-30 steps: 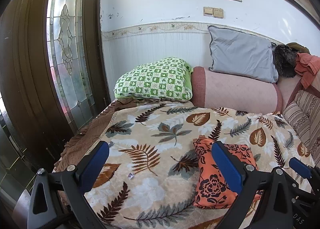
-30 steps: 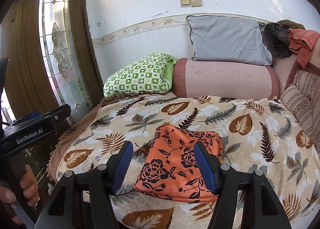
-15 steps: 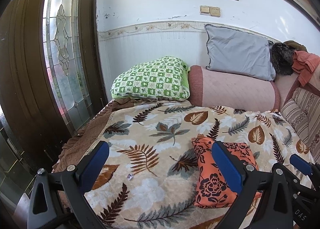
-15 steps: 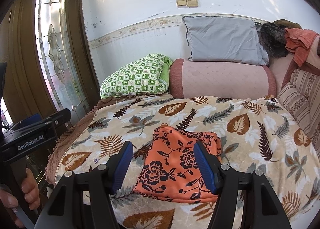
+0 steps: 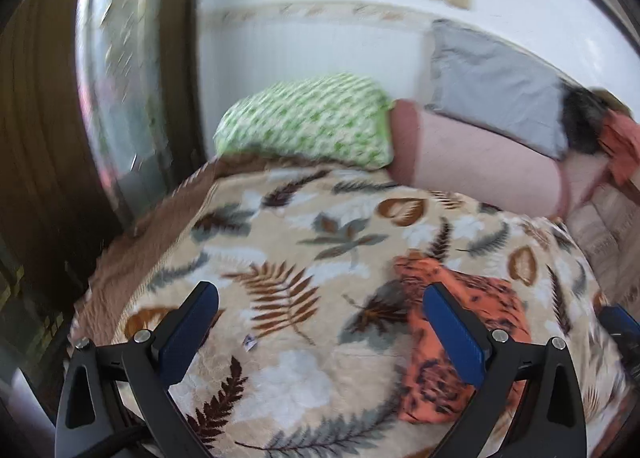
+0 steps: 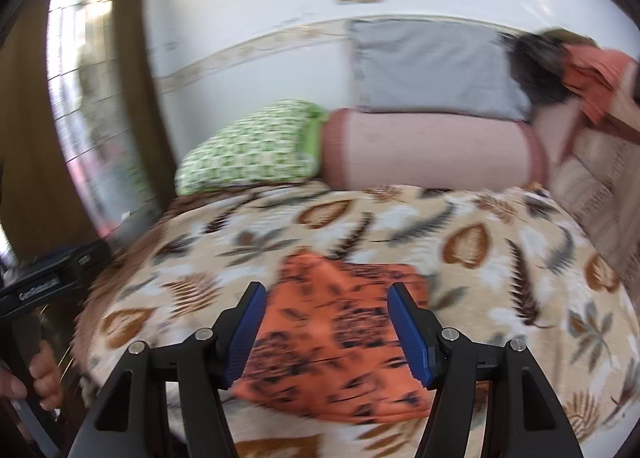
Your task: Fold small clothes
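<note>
Orange flowered garment [image 6: 340, 342] lies folded low in the frame on the leaf-print bed [image 6: 500, 258]; both the left hand-held gripper [image 5: 320, 334] and right hand-held gripper [image 6: 326, 334] hover wide open, empty. Best pinch a near edge cleanly, one layer only.

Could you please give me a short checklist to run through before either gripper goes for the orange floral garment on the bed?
1. Orange floral garment lies on the leaf-print blanket, nothing on top of it: ok.
2. Right gripper open and empty, the garment showing ahead between its blue pads: ok.
3. Left gripper open and empty, with only blanket ahead between its pads and the garment beside its right finger: ok.
4. Green checked pillow and pink bolster sit at the head of the bed, apart from the garment: ok.
5. Whether the garment is already fully folded: cannot tell, both views are blurred.
6. Image sharp enough to pick out a hem or corner: not ok.
</note>
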Available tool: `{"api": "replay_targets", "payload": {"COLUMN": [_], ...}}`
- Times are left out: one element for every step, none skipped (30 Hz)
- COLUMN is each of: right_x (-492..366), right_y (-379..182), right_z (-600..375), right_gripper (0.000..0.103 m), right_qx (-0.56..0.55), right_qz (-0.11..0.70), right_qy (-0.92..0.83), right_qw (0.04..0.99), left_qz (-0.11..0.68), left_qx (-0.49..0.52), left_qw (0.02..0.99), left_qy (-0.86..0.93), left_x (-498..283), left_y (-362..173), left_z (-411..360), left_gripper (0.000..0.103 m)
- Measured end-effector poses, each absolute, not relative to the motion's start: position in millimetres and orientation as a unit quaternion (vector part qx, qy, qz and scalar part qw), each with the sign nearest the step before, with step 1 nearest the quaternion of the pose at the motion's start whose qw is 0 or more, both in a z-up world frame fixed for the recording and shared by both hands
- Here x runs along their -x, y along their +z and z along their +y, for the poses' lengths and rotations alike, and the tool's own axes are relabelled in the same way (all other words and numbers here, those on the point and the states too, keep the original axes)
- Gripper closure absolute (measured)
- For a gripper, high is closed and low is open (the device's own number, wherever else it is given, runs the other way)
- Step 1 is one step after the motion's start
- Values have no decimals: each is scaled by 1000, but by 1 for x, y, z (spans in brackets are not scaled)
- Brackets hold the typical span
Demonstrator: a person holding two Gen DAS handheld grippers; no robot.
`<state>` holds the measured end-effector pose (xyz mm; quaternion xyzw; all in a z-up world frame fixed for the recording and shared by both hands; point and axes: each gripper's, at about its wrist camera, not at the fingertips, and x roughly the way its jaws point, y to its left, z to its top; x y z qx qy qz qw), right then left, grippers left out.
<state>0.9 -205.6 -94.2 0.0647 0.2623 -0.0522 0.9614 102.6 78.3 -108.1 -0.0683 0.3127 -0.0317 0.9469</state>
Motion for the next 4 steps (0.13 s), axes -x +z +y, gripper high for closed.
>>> {"api": "replay_targets", "payload": {"right_x": [-4, -7, -9, -12], "right_y": [-97, -101, -106, -112], "right_z": [-229, -249, -272, -295], "right_gripper": [36, 36, 36, 36], "right_qx": [-81, -96, -112, -127], "right_qz": [262, 263, 265, 270], "right_qy": [-74, -95, -118, -139], "right_qw": [959, 955, 950, 944], "left_qz": [316, 322, 330, 340], "left_qx": [81, 89, 94, 97], "left_qw": [945, 942, 939, 935], "left_qy": [-21, -8, 2, 12], "left_x": [-112, -121, -132, -142], "left_y": [-115, -124, -131, -140], "left_z": [88, 96, 102, 107], "left_gripper": [1, 1, 1, 1]}}
